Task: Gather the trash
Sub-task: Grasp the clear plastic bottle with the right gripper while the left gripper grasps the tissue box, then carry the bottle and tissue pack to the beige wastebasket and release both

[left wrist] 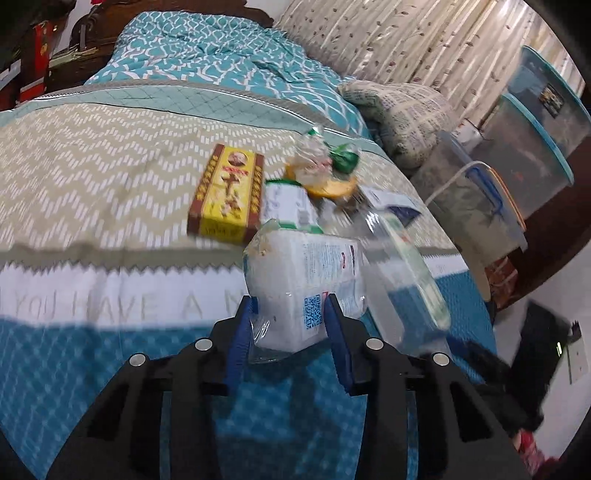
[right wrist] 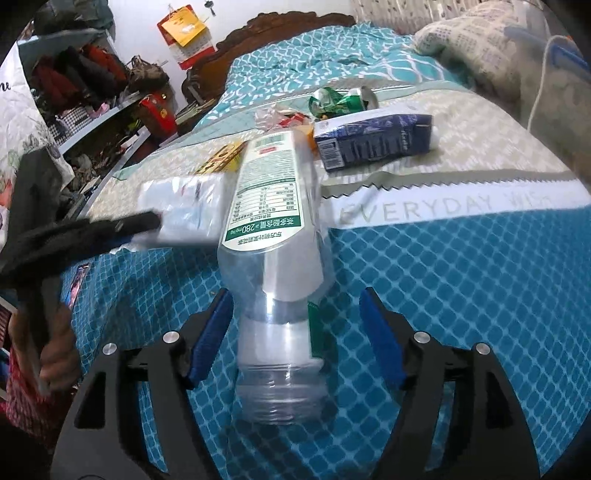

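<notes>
A bed (left wrist: pixel 92 177) fills both views, spread with a beige zigzag cover (left wrist: pixel 74 155) whose white band carries lettering above a blue lattice-print edge (right wrist: pixel 461 280). Behind it lies a rumpled teal quilt (left wrist: pixel 221 59), with a printed pillow (left wrist: pixel 402 110) at its side. A carved dark headboard (right wrist: pixel 288 26) stands by the white wall. Floral curtains (left wrist: pixel 406 40) hang beside stacked clear bins (left wrist: pixel 535 122) with blue lids. Cluttered shelves (right wrist: pixel 92 92) hold clothes and bags

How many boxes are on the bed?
2 that I can tell. A yellow box lies behind the white packet, and a dark blue carton sits beside the crushed green can. More may hide in the pile.
</notes>
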`<state>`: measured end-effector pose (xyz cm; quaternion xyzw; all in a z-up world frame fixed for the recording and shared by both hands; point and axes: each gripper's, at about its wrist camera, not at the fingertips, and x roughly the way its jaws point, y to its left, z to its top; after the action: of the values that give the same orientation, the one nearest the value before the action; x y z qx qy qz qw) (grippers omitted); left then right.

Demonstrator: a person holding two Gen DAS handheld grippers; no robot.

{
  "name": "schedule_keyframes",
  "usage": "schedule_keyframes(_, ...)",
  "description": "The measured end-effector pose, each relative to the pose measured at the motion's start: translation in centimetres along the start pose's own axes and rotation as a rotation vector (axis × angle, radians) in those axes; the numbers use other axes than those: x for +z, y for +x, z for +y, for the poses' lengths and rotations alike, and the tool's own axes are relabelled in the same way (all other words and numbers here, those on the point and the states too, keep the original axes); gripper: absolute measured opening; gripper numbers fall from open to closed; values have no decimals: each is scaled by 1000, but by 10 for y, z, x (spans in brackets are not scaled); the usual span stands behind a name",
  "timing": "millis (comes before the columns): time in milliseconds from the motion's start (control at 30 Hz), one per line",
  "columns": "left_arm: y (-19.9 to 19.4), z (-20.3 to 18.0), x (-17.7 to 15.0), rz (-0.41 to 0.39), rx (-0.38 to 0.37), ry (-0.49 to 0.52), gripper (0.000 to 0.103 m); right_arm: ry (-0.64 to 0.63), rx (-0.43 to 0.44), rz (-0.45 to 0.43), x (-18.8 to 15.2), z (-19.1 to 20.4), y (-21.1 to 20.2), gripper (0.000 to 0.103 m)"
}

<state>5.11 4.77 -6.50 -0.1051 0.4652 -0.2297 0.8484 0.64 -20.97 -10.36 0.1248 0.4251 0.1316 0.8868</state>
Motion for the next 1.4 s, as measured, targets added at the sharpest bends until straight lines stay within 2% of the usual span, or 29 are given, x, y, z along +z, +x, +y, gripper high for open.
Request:
schedule_keyframes(67, -4, -3, -11, 0, 1, 1, 37, -7, 11, 7, 2, 2, 6, 72)
schedule_keyframes(100, -5, -4, -16, 2, 1, 2, 37, -11, 16, 16, 1, 2, 9, 67)
schedule_keyframes(133, -6, -7, -21, 5, -2, 7, 37, -13, 31, 26, 0, 3, 12, 54)
schedule_keyframes(200, -7, -11, -26, 5, 4, 33, 42, -20, 20, 26, -3, 3, 12, 43)
schedule_keyframes(233, -5, -13, -26, 9, 31, 39, 47, -18, 23, 28, -3, 2, 12, 43)
schedule_keyframes(300, -3, -10, -23, 18, 49, 19, 78, 10, 32, 23, -5, -4, 6, 43)
schedule_keyframes(400, -4, 0, -12, -14, 48, -10, 88, 20, 29, 23, -13, -10, -2, 43)
schedule_keyframes(467, 4, 10, -6, 1, 26, -39, 93, 21, 23, 21, -18, -14, -8, 43)
schedule_keyframes(567, 21, 22, 2, 49, 1, -96, 93, 35, 23, 17, -23, -19, -15, 43)
schedule_keyframes(633, 26, 23, 6, 39, -16, -107, 94, 52, 29, 15, -24, -23, -17, 43)
schedule_keyframes(767, 36, 5, 5, 53, -1, -70, 92, 59, 33, 14, -26, -25, -17, 43)
schedule_keyframes(833, 39, -9, 0, 43, 61, -17, 73, 62, 38, 12, -25, -26, -17, 43)
schedule_keyframes(900, 41, -21, -5, 25, 105, 24, 66, 67, 44, 9, -26, -27, -18, 43)
schedule_keyframes(933, 39, -26, -5, 20, 108, 34, 62, 69, 48, 8, -26, -28, -18, 43)
schedule_keyframes(1000, 34, -31, -5, 3, 112, 48, 50, 70, 55, 5, -28, -28, -19, 43)
schedule_keyframes(1067, 26, -34, -4, -13, 93, 43, 43, 73, 59, 5, -27, -29, -20, 43)
schedule_keyframes(1133, 20, -38, -3, -26, 78, 41, 40, 80, 60, -2, -29, -29, -21, 43)
schedule_keyframes(1400, -8, -65, 12, -96, -31, 57, 38, 128, 35, -123, -26, -42, -58, 43)
